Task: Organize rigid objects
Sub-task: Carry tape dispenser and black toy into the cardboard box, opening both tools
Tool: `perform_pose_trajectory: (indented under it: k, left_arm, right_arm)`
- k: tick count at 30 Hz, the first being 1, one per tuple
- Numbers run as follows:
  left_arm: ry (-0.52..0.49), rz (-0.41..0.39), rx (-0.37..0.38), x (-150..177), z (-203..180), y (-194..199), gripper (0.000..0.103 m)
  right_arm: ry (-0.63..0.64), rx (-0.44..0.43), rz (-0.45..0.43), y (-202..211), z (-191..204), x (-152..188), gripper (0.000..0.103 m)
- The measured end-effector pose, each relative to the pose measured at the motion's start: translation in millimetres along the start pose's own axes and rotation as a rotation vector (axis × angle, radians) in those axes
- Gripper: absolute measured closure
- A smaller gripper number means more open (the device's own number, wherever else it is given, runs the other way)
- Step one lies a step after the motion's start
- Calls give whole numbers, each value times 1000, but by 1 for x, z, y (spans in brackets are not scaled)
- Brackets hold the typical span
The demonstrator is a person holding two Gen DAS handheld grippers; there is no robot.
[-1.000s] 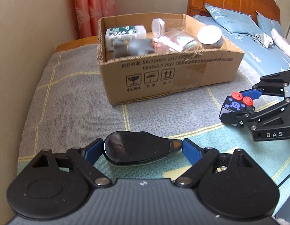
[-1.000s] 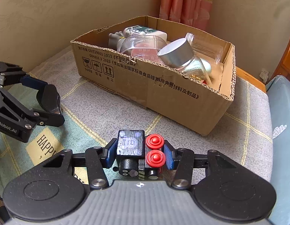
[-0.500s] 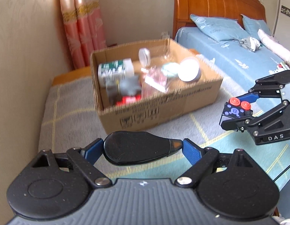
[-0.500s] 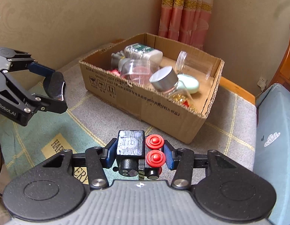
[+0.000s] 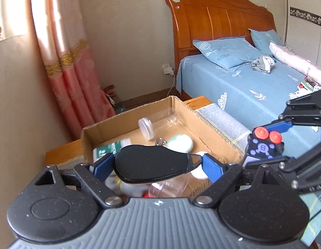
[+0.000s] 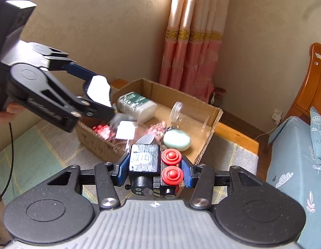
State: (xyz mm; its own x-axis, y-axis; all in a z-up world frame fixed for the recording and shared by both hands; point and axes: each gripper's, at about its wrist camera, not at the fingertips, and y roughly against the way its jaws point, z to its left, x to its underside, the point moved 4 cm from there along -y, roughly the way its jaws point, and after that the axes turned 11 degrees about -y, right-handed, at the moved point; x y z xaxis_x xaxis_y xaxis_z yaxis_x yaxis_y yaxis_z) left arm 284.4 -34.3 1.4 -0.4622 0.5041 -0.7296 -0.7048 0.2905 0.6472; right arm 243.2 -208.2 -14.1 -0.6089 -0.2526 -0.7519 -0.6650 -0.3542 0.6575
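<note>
Left gripper [image 5: 158,164]: jaws closed on a smooth black teardrop-shaped object [image 5: 152,164], which lies crosswise between the blue pads, blunt end at the left pad, narrow metal-tipped end at the right.

Right gripper [image 6: 153,167]: jaws clamped on a small black toy block [image 6: 144,160] with two red ribbed knobs [image 6: 171,166] along its right side; left pad on the block, right pad on the knobs.

Both held items sit above the near side of an open corrugated cardboard box [image 6: 214,122]. Box contents: white rectangular bottle with green label [image 6: 136,104], clear plastic jar lying on its side [image 6: 188,114], pale mint rounded disc [image 6: 177,140], red pieces [image 6: 101,129]; others blurred.

Box rests on a grey woven cloth with yellow stripes [image 6: 222,153]. Room: beige walls, pink curtain [image 6: 193,47], wooden headboard [image 5: 218,20], blue bedding [image 5: 253,87].
</note>
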Motion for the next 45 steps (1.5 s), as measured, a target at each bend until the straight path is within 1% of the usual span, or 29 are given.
perform_pose_trajectory:
  k: [2, 4, 5, 8, 11, 13, 17, 18, 23, 31, 34, 35, 37, 38, 39, 43, 45]
  left_arm:
    - [11, 22, 21, -10, 3, -19, 14]
    - [47, 38, 43, -16, 7, -38, 14]
    - [59, 32, 43, -19, 9, -45, 14]
    - [99, 26, 10, -21, 15, -62, 12]
    - [125, 31, 10, -19, 19, -66, 12]
    - [124, 26, -2, -16, 20, -60, 11]
    - [101, -3, -54, -6, 21, -37, 3]
    - [90, -13, -65, -3, 21, -32, 2]
    - [41, -15, -148, 14, 15, -5, 1]
    - [125, -17, -204, 54, 12, 31, 1]
    - [162, -18, -211, 68, 11, 39, 1]
    - [176, -15, -219, 72, 11, 41, 1]
    - [195, -8, -225, 77, 10, 43, 1]
    - [207, -5, -231, 79, 10, 44, 1]
    - [219, -3, -238, 80, 11, 45, 1]
    - [242, -17, -256, 83, 10, 53, 1]
    - [251, -33, -248, 83, 9, 57, 1]
  right_arm:
    - [-8, 2, 1, -4, -5, -7, 48]
    - [-11, 11, 5, -9, -10, -14, 48]
    - [-12, 15, 5, -11, -12, -16, 48]
    - [-28, 21, 13, -20, -17, -21, 48]
    - [-46, 20, 19, -25, -22, -23, 48]
    - [-51, 23, 22, -28, -23, -24, 48]
    - [-55, 19, 31, -35, -26, -30, 48]
    - [-55, 18, 33, -37, -26, -32, 48]
    - [-62, 23, 54, -57, -29, -44, 48]
    - [-120, 32, 101, -95, -42, -64, 48]
    - [-147, 40, 128, -113, -48, -68, 48]
    - [-158, 48, 134, -117, -50, -69, 46]
    - [-174, 64, 132, -121, -52, -70, 34]
    - [-180, 68, 127, -121, -53, -70, 22]
    - [-192, 73, 114, -120, -54, -70, 15]
    - [-207, 80, 104, -109, -55, -70, 9]
    - [-200, 99, 99, -102, -53, -70, 3]
